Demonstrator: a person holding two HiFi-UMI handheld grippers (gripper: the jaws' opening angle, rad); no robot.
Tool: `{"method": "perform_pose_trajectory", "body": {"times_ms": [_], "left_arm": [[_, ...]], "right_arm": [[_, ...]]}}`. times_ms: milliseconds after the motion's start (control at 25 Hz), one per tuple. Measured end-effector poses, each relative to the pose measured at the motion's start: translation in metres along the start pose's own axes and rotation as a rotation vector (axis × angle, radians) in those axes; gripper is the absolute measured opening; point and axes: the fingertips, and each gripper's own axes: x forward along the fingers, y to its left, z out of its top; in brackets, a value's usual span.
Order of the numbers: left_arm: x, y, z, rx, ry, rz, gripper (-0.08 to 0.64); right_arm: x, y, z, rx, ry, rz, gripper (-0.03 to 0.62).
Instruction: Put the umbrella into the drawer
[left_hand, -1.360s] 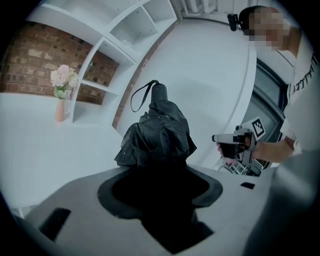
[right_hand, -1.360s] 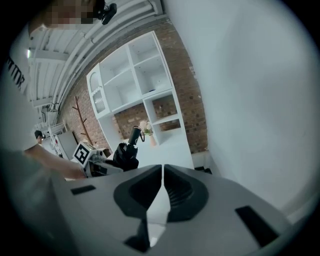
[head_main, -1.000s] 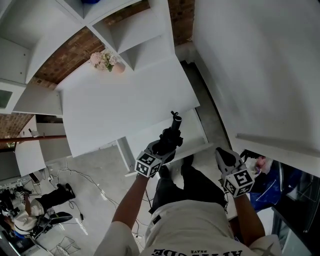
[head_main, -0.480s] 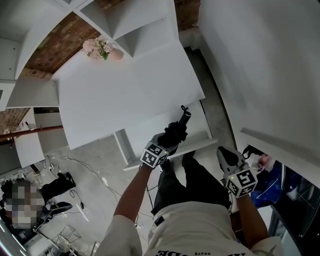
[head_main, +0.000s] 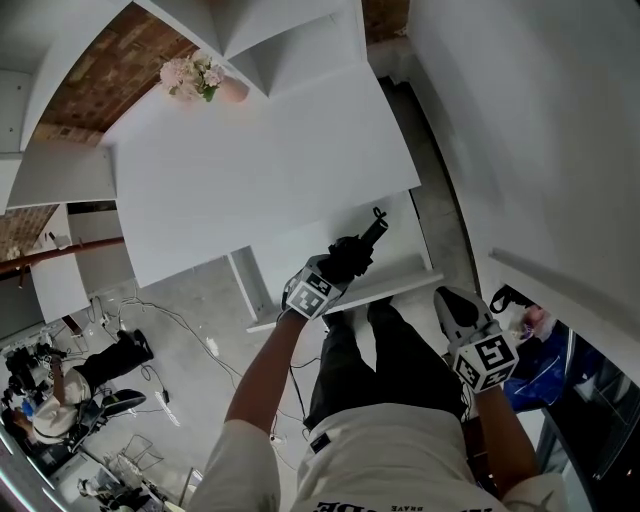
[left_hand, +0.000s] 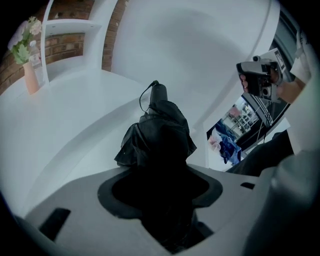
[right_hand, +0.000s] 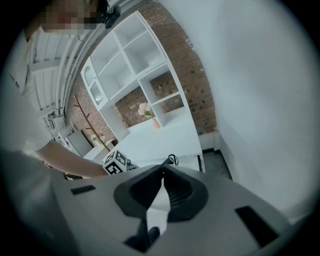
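Black folded umbrella (head_main: 360, 248) clamped in the left gripper (head_main: 345, 265), at the centre of the head view.
The fingers of this gripper are closed on the umbrella's fabric body, and its strap end points toward the white counter (head_main: 250, 170). The umbrella shows over the open white drawer (head_main: 400, 250) below the counter edge. The right gripper (head_main: 450, 303), at lower right, has its fingers together with nothing between them.
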Motion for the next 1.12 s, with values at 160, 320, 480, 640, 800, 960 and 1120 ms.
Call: {"method": "perform_pose_trajectory", "body": {"times_ms": [160,320,480,640,800,960,1120], "left_arm": [[0.014,0.016,-0.027,0.02,0.082,0.011,0.249],[0.021,0.033,-0.041,0.064,0.154,0.047,0.249],[0.027,0.057,-0.049,0.111,0.21,0.104,0.249],[0.034,0.075,-0.06,0.16,0.288,0.15,0.249],[0.04,0.096,-0.071,0.188,0.338,0.219,0.249],[0.047,0.113,-0.076,0.193,0.356,0.284,0.25],[0.052,0.122,-0.081,0.223,0.371,0.328,0.256]], "right_arm": [[0.007,0.001,-0.006,0.011,0.015,0.009,0.034],[0.012,0.002,-0.014,0.025,0.029,0.015,0.034],[0.021,0.0,-0.019,0.033,0.046,0.019,0.034],[0.027,0.0,-0.022,0.037,0.065,0.029,0.034],[0.034,0.002,-0.023,0.04,0.077,0.039,0.034],[0.039,0.0,-0.028,0.045,0.088,0.041,0.034],[0.042,-0.001,-0.031,0.052,0.098,0.041,0.034]]}}
